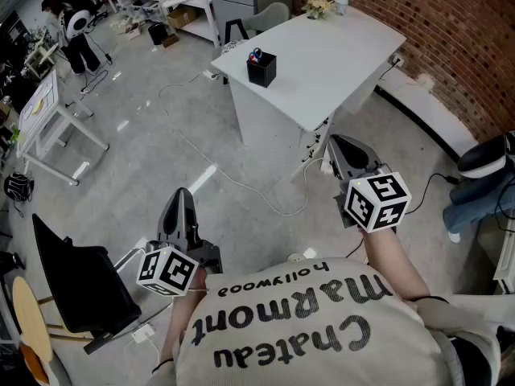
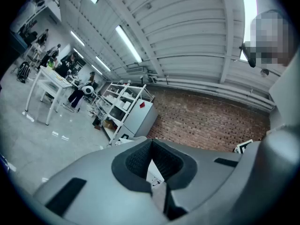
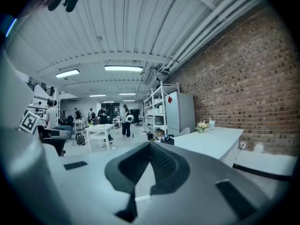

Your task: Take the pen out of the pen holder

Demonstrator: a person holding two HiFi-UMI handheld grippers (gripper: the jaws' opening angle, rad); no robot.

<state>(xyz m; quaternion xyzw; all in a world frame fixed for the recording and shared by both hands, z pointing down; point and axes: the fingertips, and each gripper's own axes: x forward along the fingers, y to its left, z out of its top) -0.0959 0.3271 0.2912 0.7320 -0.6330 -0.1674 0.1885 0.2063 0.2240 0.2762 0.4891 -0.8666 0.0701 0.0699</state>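
A black pen holder (image 1: 261,69) with blue and red pens in it stands near the left edge of a white table (image 1: 330,55), far ahead of me. In the right gripper view the pen holder (image 3: 167,139) is a small dark box at the table's near corner. My left gripper (image 1: 182,195) hangs low at the left over the floor, shut and empty. My right gripper (image 1: 337,141) points toward the table's base, well short of the holder, its jaws closed tip to tip with nothing between them. Both stand apart from the table.
A small plant and a cup (image 1: 322,5) sit at the table's far corner. Cables (image 1: 241,185) trail over the floor between me and the table. A black chair (image 1: 80,289) is at my left, a brick wall (image 1: 434,30) and a seated person's legs (image 1: 481,185) at the right.
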